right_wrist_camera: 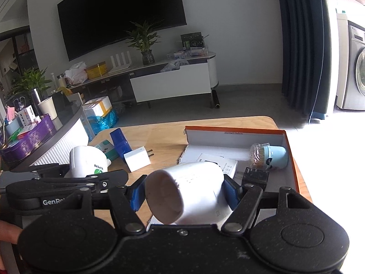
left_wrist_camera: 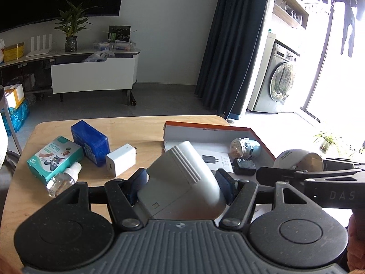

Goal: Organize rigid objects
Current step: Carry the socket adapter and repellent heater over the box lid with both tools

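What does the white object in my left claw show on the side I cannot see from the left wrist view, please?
Observer: In the right wrist view, the white object in your left claw shows a green logo and the word "SUPER".
Operator: Thank you. Is the right claw actually gripping its cup?
Observer: Yes. The right claw has its blue pads pressed against both sides of the white cup, which lies sideways.
Operator: Is anything beyond the table's left edge?
Observer: A purple tin sits on a round side table there.
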Demonstrator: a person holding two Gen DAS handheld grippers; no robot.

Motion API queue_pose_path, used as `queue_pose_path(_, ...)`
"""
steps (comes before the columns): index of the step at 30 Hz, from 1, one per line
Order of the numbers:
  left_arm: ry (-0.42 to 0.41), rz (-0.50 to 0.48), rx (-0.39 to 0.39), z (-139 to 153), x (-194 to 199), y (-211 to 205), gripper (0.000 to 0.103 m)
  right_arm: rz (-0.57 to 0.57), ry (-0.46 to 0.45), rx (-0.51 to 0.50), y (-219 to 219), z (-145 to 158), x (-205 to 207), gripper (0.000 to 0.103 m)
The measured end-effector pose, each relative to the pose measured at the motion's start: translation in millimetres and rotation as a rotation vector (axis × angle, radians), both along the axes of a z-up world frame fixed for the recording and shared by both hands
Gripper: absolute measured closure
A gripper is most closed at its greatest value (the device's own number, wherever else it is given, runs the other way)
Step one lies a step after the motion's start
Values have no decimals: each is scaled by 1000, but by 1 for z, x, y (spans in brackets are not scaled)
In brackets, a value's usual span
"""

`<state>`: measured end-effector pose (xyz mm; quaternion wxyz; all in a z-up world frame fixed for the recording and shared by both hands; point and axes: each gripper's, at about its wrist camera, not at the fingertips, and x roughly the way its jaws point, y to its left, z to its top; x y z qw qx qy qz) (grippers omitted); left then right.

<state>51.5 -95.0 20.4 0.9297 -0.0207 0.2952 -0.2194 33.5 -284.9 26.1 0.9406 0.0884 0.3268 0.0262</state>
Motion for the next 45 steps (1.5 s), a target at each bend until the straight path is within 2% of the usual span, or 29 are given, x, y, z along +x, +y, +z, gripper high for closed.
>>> queue_pose_path(11, 10, -63, -18, 2, -9, -26, 36, -92, -1, 2, -26, 4, -32, 21)
queue_pose_path(18, 9, -79, -3, 3, -13, -37, 36, -125, -6, -2, -34, 7, -43, 21)
queue_pose_path(45, 16, -90, 39, 2, -15, -55, 36, -162, -19, -9, -48, 10, -49, 21)
